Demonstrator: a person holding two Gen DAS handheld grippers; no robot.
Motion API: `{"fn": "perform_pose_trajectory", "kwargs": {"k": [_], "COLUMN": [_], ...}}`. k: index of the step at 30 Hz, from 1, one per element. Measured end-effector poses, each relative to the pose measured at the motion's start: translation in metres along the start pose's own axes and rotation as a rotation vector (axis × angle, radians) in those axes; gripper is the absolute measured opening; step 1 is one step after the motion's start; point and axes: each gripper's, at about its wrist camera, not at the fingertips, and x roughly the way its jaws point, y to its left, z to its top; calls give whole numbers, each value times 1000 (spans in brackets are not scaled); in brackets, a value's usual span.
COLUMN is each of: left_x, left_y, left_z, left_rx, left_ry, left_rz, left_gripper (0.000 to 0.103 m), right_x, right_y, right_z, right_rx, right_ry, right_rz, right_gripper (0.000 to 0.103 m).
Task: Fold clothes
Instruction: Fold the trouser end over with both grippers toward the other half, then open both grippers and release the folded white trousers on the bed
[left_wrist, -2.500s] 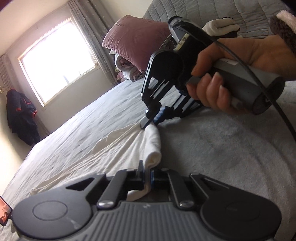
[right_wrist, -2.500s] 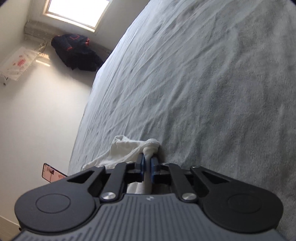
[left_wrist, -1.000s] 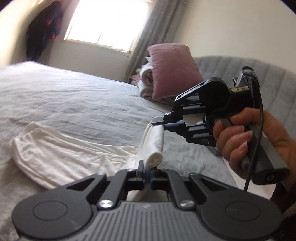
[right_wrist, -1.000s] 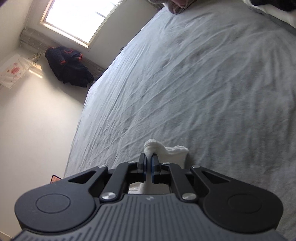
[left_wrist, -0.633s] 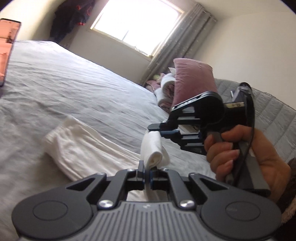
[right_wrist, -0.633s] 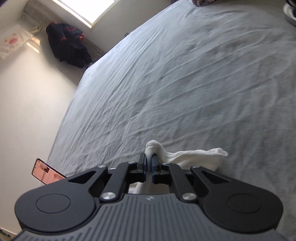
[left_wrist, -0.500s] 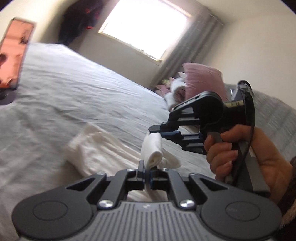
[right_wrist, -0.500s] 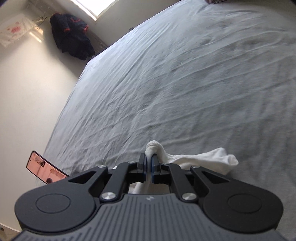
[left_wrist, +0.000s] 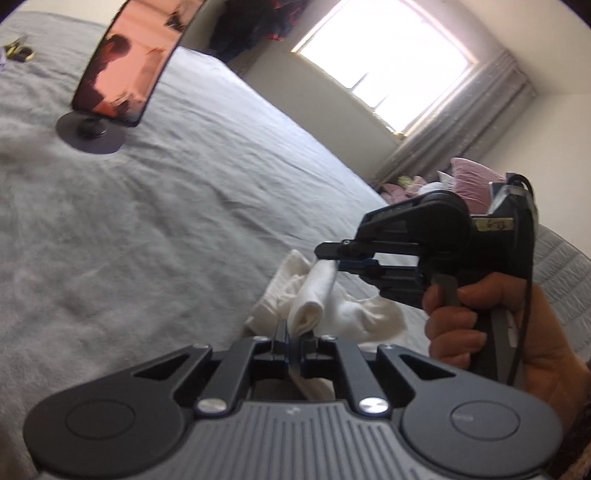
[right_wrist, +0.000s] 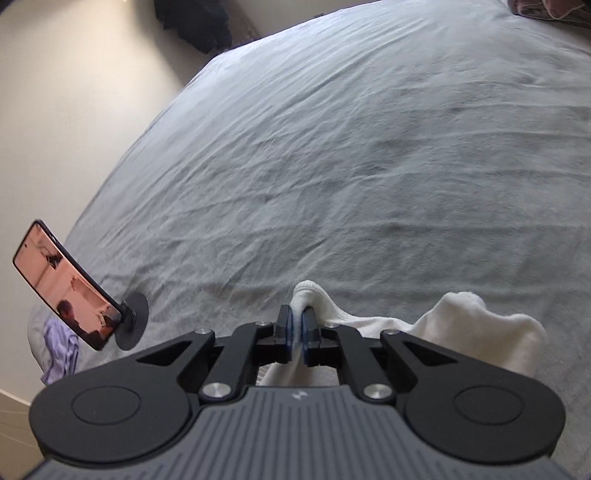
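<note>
The left gripper (left_wrist: 293, 338) and the right gripper (right_wrist: 296, 325) both pinch one edge of the white garment (left_wrist: 314, 295); this edge runs straight between them, above the grey bed (left_wrist: 166, 221); the rest lies bunched under it, equally near both.

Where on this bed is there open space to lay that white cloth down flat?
The widest bare stretch of grey bedspread runs ahead of the white garment toward the far wall and window. It is crowded near the phone on its stand and the lilac cloth at the edge, and by the pillows.
</note>
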Motion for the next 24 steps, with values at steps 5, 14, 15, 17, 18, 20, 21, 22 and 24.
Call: {"fn": "perform_pose_trajectory", "kwargs": {"k": [5, 14, 15, 17, 18, 20, 21, 22, 24], "left_x": [-11, 38, 50, 73, 84, 102, 110, 117, 125], "left_y": [-3, -45, -48, -51, -51, -42, -38, -29, -13], "left_z": [18, 89, 92, 94, 94, 89, 86, 82, 80], "left_rx": [70, 359, 400, 452, 455, 434, 423, 384, 248], "left_ry": [-3, 166, 176, 175, 176, 192, 201, 202, 213], "left_rz": [3, 14, 18, 35, 37, 4, -14, -35, -51], "left_gripper": [41, 54, 54, 54, 53, 51, 49, 29, 16], "right_x": [-28, -102, -105, -106, -104, -98, -95, -92, -85], "right_y": [-12, -73, -80, -93, -98, -107, -111, -113, -112], "right_z": [13, -2, -8, -21, -26, -35, -40, -42, -45], "right_rx": [34, 6, 10, 34, 51, 87, 105, 124, 146], "right_ry": [-24, -171, -181, -190, -194, -203, -207, -218, -260], "right_rz": [87, -80, -99, -96, -82, -48, -31, -17, 9], "right_gripper": [28, 48, 48, 48, 48, 48, 48, 48, 48]}}
